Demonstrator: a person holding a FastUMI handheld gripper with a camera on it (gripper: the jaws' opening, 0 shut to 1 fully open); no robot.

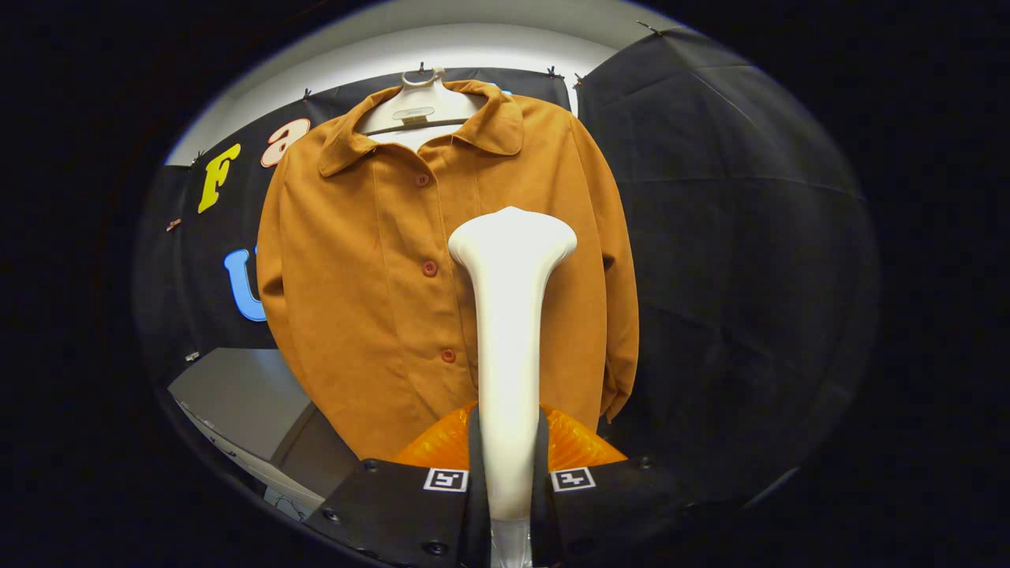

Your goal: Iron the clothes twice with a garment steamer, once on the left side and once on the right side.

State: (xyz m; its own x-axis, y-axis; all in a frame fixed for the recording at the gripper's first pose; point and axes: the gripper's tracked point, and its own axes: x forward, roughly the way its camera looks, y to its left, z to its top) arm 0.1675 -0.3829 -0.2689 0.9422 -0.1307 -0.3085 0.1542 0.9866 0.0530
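An orange-brown buttoned jacket [371,268] hangs on a white hanger [418,106] against the booth's black wall. A white garment steamer [511,315] stands upright between my fingers, its handle clamped by both. My gripper [509,465] is shut on that handle. The steamer's flared head [513,237] sits in front of the jacket's right half, about chest height, just right of the button row [428,268]. Whether the head touches the cloth I cannot tell.
A grey tabletop [237,394] lies below the jacket's left hem, beyond the left finger. Black cloth wall [734,260] stands to the right of the jacket's sleeve [619,315].
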